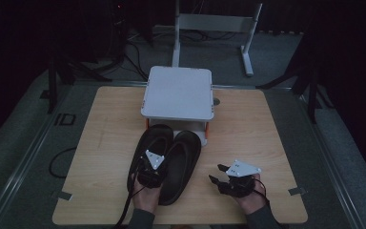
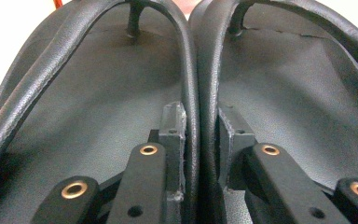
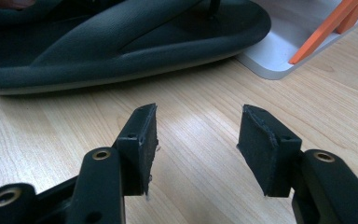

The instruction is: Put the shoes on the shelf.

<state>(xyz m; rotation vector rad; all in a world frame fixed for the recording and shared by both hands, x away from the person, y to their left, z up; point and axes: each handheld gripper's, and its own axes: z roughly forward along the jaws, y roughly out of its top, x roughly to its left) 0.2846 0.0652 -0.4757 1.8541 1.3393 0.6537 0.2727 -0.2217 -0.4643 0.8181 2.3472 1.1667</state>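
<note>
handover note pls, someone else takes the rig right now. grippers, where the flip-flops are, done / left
Left gripper: shut on the two inner straps of the black flip-flops, pinching both together, one pad inside each shoe.
Right gripper: open, nothing between the pads, hovering low over bare table to the right of the pair.
Flip-flops: side by side on the wooden table, toes at the foot of the white two-level rack.
Done: the pair is gathered and gripped by the straps.
Left: probably lift both and set them on the rack; soles look flat on the table. Right gripper is free to steady them.
</note>
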